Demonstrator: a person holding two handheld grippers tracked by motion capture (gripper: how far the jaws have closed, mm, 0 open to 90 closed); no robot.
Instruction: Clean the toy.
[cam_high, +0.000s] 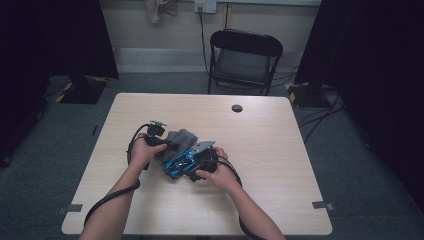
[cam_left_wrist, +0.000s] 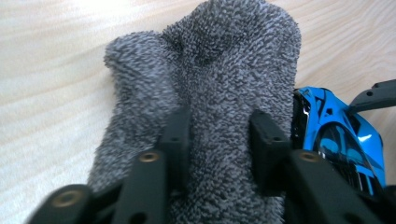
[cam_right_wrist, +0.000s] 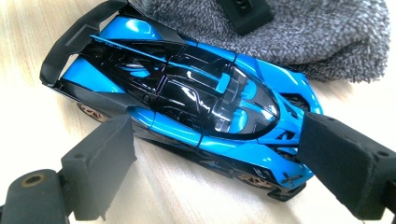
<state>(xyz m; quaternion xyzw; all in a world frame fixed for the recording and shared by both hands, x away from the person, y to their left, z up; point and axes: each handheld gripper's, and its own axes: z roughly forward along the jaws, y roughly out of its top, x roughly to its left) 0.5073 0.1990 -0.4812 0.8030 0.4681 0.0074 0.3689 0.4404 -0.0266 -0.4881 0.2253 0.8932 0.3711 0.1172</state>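
Grey terry cloth (cam_left_wrist: 205, 88), nubbly loop pile, bunched in soft folds near the middle of the pale wood-grain table (cam_high: 280, 150). Left gripper (cam_left_wrist: 217, 140) pinches a ridge of cloth between narrowly set jaws. Touching the cloth: a toy car (cam_right_wrist: 187, 100), glossy blue and black, low wedge shape, rear wing. Right gripper (cam_right_wrist: 217, 163) jaws spread wide, straddling the car, one pad at its nose. Bare tabletop all round; edges well away.
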